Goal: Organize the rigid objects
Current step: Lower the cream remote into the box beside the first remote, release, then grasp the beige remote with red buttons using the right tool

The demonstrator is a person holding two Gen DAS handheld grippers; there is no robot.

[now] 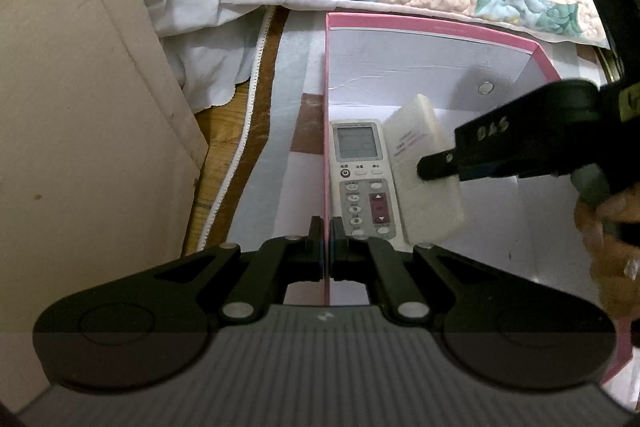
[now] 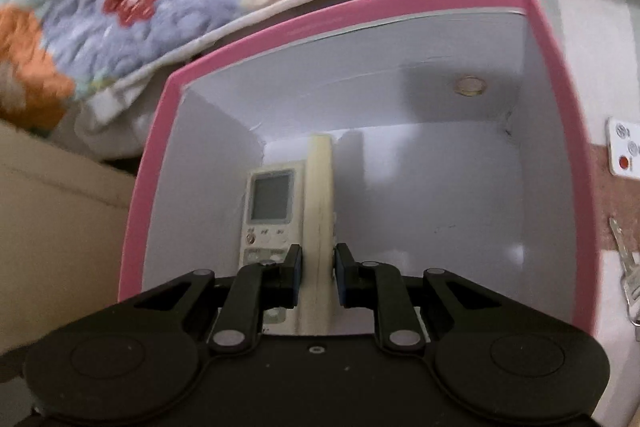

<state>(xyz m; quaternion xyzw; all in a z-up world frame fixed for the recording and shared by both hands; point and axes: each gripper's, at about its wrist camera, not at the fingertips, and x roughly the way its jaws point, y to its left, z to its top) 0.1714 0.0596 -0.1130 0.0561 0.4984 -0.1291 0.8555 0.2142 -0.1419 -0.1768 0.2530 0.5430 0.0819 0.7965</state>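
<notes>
My left gripper [image 1: 326, 247] is clamped on the pink box's [image 1: 440, 31] side wall. My right gripper [image 2: 316, 267] straddles the cream remote [image 2: 319, 203], its fingers parted just clear of it; it stands on edge inside the box beside the white remote [image 2: 269, 203].

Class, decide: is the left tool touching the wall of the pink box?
Touching. The left wrist view shows the left tool closed on the pink box's thin side wall, no gap either side.

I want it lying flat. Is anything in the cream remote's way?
Only the white remote, lying close left of the cream remote; the box floor to its right is bare.
</notes>
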